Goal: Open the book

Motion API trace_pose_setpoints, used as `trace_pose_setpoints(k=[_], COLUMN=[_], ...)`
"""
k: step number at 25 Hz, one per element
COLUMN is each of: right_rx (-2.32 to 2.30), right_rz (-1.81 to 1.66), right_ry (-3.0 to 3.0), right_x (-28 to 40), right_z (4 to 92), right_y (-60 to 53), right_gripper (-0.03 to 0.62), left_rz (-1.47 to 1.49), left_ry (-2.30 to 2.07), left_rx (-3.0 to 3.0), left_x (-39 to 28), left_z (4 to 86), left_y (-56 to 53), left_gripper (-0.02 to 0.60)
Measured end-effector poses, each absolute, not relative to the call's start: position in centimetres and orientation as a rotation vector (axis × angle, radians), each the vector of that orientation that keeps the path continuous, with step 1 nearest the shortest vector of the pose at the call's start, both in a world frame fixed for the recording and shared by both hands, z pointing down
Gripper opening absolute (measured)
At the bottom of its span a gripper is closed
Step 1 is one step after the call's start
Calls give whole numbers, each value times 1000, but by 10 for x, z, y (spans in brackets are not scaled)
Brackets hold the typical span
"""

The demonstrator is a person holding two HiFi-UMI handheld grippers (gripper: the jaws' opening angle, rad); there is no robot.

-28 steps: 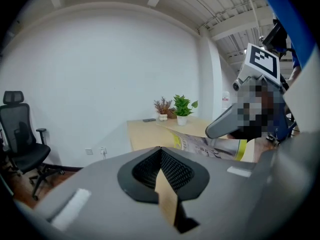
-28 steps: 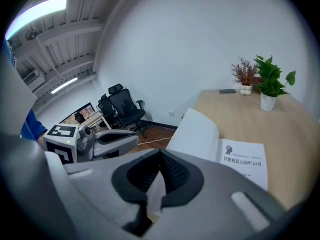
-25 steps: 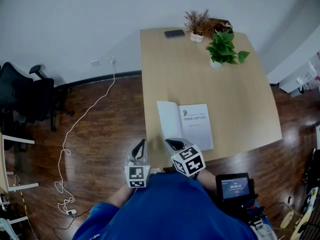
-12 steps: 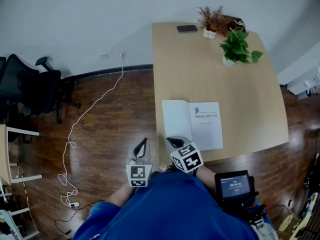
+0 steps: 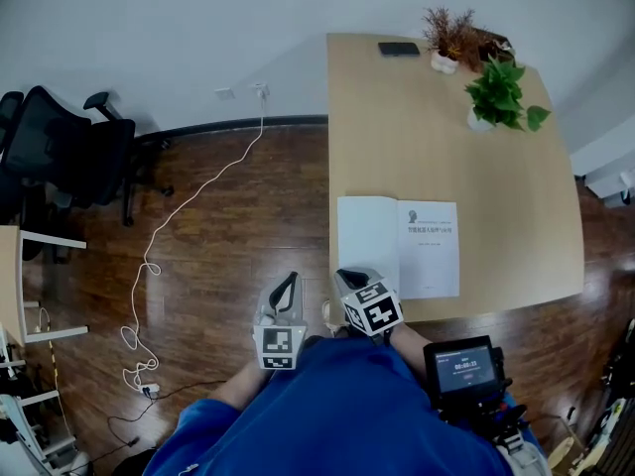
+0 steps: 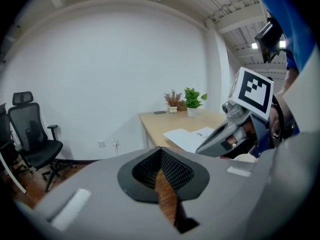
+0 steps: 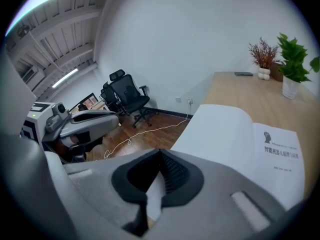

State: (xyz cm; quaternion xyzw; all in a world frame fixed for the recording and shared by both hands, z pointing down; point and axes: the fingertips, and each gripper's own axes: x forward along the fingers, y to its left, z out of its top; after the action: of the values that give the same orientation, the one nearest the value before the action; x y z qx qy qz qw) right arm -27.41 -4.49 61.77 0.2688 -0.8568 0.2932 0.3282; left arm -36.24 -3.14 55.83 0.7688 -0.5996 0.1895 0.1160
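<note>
Book [image 5: 399,246] lies open and flat on the worktop [image 5: 446,117], close to its near left corner. Left leaf is blank, right leaf carries a printed title.

Head view: task reads as done, since both leaves rest flat with nothing holding them down. Left gripper [image 5: 287,286] hangs off the worktop's near edge, over the wooden floor [image 5: 228,216]. Right gripper [image 5: 352,281] sits just short of the book's near left corner, not touching it as far as I can tell. Both are held close to the person's body, probably to keep clear of the pages. Two potted plants [image 5: 496,92] and a dark phone [image 5: 399,49] stand at the far end, well apart from the book.

Left gripper view: left gripper [image 6: 161,156] has its jaws pressed together, leaving only a thin slit. Only floor shows through it, so nothing is pinched. Book [image 6: 190,135] lies beyond to the right, partly behind the right gripper [image 6: 225,134].

Right gripper view: right gripper [image 7: 160,165] also has its jaws pressed together. The white in the slit looks like the blank leaf of the book [image 7: 235,134] lying behind, not paper held. Judgement: aim is low over the near left corner, a resting pose. Left gripper [image 7: 92,123] is at left, over the floor.
</note>
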Motion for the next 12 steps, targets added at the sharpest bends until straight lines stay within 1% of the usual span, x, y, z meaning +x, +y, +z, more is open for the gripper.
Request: trace_pose_setpoints(k=[12], right_rx=[661], right_rz=[812], right_ry=[-2186], right_x=[-293], right_z=[662], right_y=[-46], right_gripper=[3], left_rz=[605], left_ry=[-1792], left_rx=[2193], left_x=[-388], left_z=[567], left_y=[-21], left_gripper=[8])
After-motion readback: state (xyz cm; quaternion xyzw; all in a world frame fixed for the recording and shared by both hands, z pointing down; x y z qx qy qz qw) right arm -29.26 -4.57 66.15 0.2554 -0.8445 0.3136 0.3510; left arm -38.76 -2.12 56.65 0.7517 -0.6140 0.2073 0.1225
